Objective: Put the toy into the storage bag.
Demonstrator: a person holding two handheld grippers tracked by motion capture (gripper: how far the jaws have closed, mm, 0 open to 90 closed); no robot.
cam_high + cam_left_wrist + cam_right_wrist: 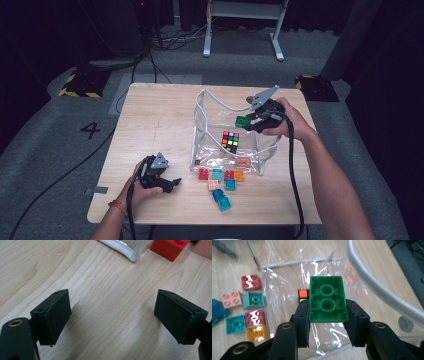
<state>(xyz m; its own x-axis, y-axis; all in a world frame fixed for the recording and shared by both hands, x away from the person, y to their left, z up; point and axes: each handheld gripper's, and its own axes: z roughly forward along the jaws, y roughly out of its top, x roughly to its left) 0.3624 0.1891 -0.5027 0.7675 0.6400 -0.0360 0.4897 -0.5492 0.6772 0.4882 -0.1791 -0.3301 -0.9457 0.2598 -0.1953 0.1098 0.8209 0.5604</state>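
Right claw [327, 322] clamped on a green brick [327, 300], held underside up above the open mouth of a clear plastic bag [202, 125] standing on the counter [150, 125]. A colour-cube puzzle [230, 141] already lies inside the bag. Left claw [167, 184], jaws apart and holding nothing, rests low over bare wood near the bag's front corner. Loose bricks, among them a red brick [203, 174], a teal brick [217, 174] and an orange brick [239, 175], wait just outside the bag's front wall. Likely hazards: a release too near the white rim [215, 100] could bounce the green brick back out; the limp wall may fold inward if nudged, since the left claw is not steadying it.
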